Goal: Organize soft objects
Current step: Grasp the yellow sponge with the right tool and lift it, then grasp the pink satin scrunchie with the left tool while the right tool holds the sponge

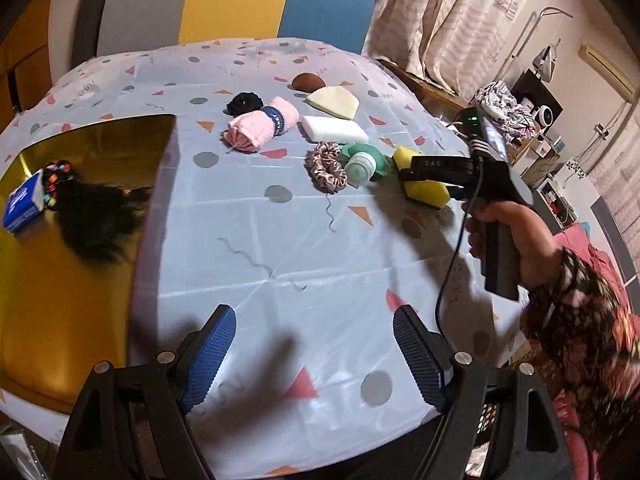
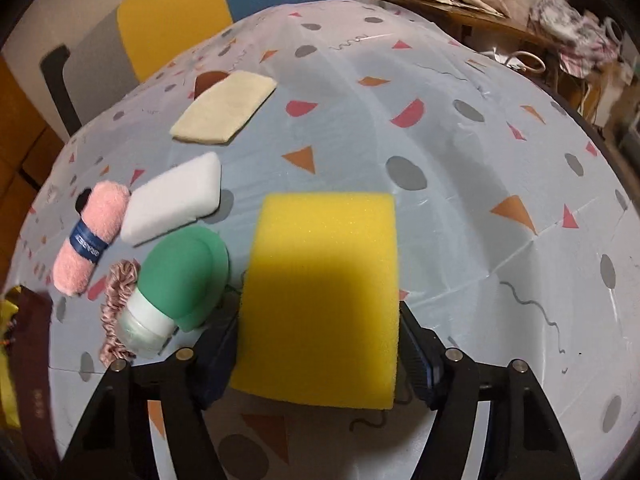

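My right gripper [image 2: 318,344] is shut on a yellow sponge [image 2: 320,300], with a pad pressing each long side. The left wrist view shows that gripper [image 1: 416,178] and the yellow sponge [image 1: 426,192] low over the patterned tablecloth [image 1: 280,240], held by a person's hand [image 1: 516,232]. Left of the sponge lie a green puff on a pale bottle [image 2: 180,280], a pink scrunchie [image 2: 116,300], a white sponge [image 2: 174,198], a rolled pink towel [image 2: 90,236] and a cream cloth [image 2: 224,108]. My left gripper [image 1: 316,360] hangs open above bare cloth near the front edge.
A gold box [image 1: 80,312] at the left holds a black fluffy item [image 1: 96,220], a blue pack [image 1: 22,204] and a colourful scrunchie [image 1: 56,180]. A black scrunchie [image 1: 244,103] lies behind the towel. A striped chair back [image 1: 236,4] stands beyond the table.
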Motion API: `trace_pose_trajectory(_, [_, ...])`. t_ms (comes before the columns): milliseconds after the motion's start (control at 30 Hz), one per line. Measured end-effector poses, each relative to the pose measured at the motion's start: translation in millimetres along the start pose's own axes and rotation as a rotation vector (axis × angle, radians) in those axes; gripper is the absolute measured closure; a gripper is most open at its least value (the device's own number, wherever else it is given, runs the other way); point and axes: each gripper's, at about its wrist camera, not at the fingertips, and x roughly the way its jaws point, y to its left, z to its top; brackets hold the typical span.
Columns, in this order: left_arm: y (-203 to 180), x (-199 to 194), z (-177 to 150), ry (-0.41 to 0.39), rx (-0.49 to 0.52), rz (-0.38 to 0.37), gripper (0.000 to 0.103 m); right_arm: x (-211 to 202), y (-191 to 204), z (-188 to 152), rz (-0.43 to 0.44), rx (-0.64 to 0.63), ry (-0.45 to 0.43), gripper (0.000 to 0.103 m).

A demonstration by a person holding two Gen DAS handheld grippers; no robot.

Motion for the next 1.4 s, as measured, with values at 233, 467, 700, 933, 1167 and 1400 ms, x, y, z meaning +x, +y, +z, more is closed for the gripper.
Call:
trace_pose_trajectory(233, [-11.9,37.6,43.6,0.017,-0.039,0.034,0.021,-8.5,-4.2,-5.6,0.068,0.076,0.045,0.032])
trace_pose_trajectory(467, [-17.3,89.9,98.1,0.014,-0.053,0.125,0.021,-8.2,-6.8,-6.0,0.095,0.115,0.075,0.032])
trace_pose_trajectory(700, [-12.5,147.8,133.2,0.07,-0.049,0.205,0.021,-6.2,-10.8,-4.6,0.154,0.166,0.088,0.032])
trace_pose_trajectory(933, [-14.3,173.4,149.9,0.091,-0.058,0.166,0.021,-6.1,-14.4,-3.5,0.188,0.202,0.097,0.032])
trace_pose_trajectory(1167, [-29.8,187.3,136.8,0.037,0.133,0.256,0.038,-5.8,-16.1,-2.6,0.201,0.215,0.1,0.031])
trace_pose_trajectory(1400, [-29.2,175.7,117.7,-0.022,0.175,0.241,0.047,-5.7,-15.7,-3.1,0.202,0.213,0.098,0.031])
